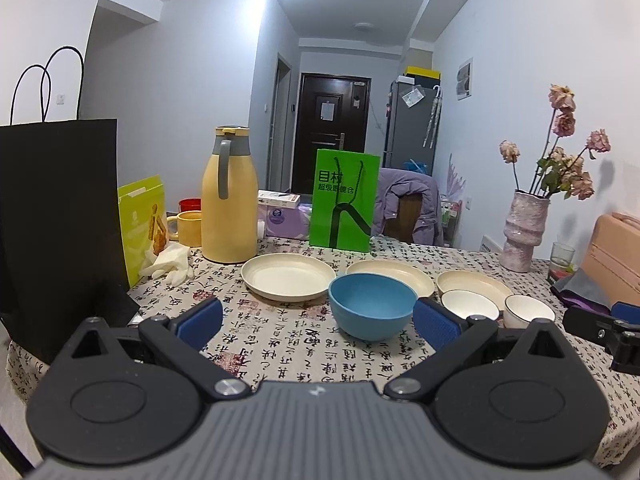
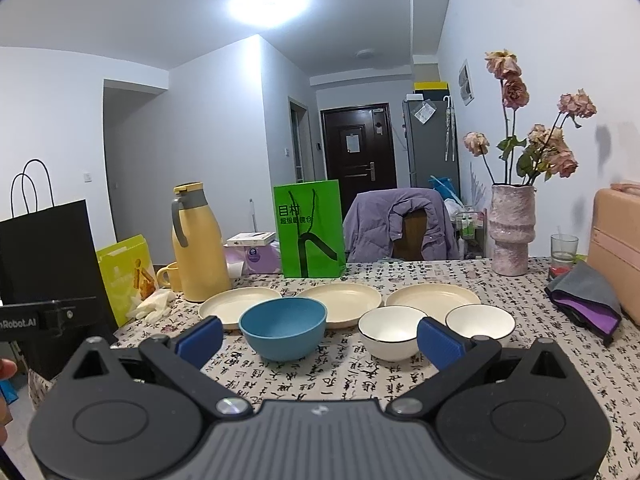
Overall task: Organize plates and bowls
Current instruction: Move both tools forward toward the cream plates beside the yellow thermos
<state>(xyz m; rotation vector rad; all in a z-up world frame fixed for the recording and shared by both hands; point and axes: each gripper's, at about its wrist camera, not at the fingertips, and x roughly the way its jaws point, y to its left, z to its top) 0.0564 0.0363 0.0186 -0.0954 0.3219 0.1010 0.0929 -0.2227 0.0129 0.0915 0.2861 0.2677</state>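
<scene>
Three cream plates stand in a row on the table: left (image 1: 286,276) (image 2: 236,304), middle (image 1: 394,276) (image 2: 342,300), right (image 1: 474,286) (image 2: 432,298). A blue bowl (image 1: 372,310) (image 2: 283,326) sits in front of them. Two white bowls with dark rims sit to its right (image 1: 470,306) (image 1: 528,310) (image 2: 392,336) (image 2: 480,322). My left gripper (image 1: 318,326) is open and empty, just short of the blue bowl. My right gripper (image 2: 320,340) is open and empty, between the blue bowl and the white bowls. The right gripper also shows at the right edge of the left wrist view (image 1: 600,332).
A yellow thermos (image 1: 228,200), yellow mug (image 1: 188,228), white gloves (image 1: 170,266), black bag (image 1: 56,208) and green bag (image 1: 344,204) stand at the back and left. A vase of dried flowers (image 2: 512,232), a glass (image 2: 564,250), a grey-purple cloth (image 2: 588,300) and a pink case (image 2: 618,244) stand right.
</scene>
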